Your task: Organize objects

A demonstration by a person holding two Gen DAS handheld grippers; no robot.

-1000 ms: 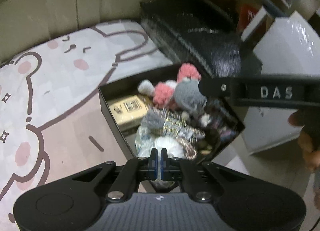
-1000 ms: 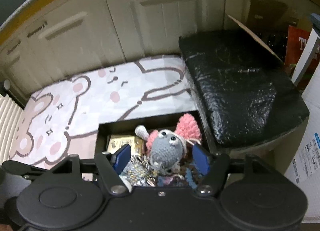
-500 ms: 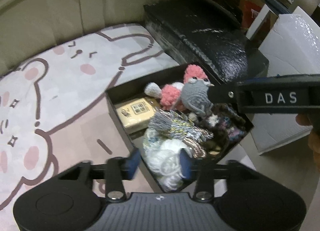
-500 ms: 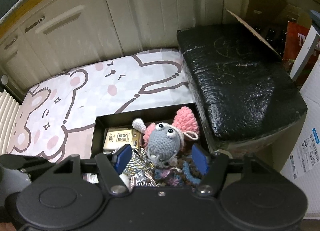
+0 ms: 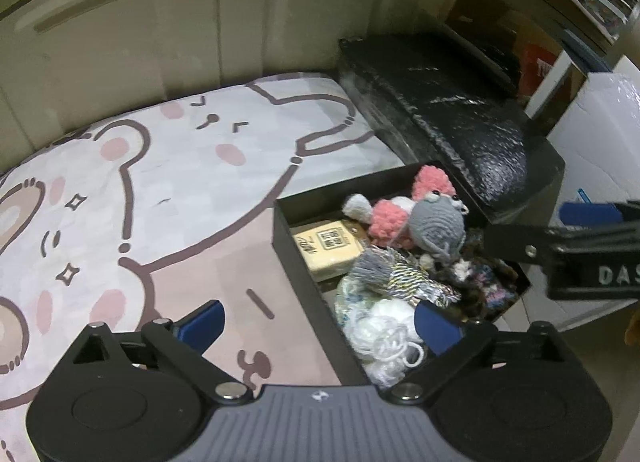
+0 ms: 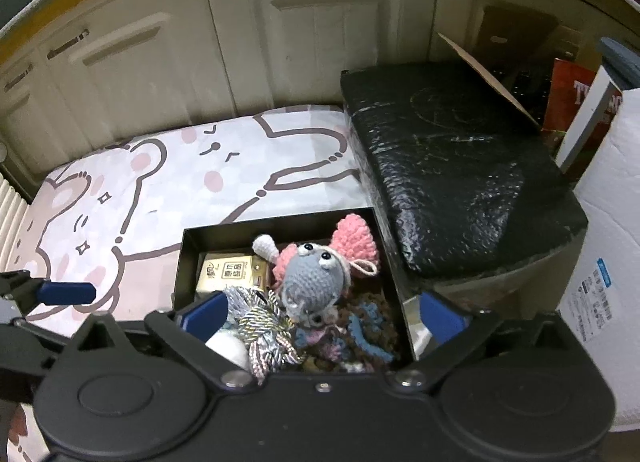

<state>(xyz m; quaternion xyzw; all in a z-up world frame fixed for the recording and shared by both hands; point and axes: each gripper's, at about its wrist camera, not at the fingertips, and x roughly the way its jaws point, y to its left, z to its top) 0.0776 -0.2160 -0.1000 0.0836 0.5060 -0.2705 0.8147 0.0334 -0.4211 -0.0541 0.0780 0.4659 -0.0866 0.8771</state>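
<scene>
The grey crocheted elephant with pink ears [image 6: 316,282] lay in the open black rectangular box [image 6: 280,224], just ahead of our right gripper [image 6: 320,314] and framed by its blue pads, which did not touch it. It rested on top of the other contents, leaning back with its eyes upward, ears toward the far wall and trunk end toward the gripper, so its long axis ran roughly away from us along the box. Around it we saw a pale yellow printed packet [image 6: 232,272] to its left, a silvery tasselled bundle [image 6: 264,326] nearer the gripper, dark brown and blue yarn pieces [image 6: 360,326] to the right, and a white fluffy ball [image 5: 380,326] at the near end.

Both grippers had just been opening and stood wide, each gripping nothing. Our left gripper [image 5: 316,322] straddled the near left wall of the box, one pad over the mat and one over the white ball.

We judged the sorting nearly done: the small things were gathered in the box, and the cartoon bear floor mat [image 5: 160,182] beyond showed nothing loose. What remained, if anything, we could not tell. A black textured cushion [image 6: 452,166] sat beyond the box to the right.
</scene>
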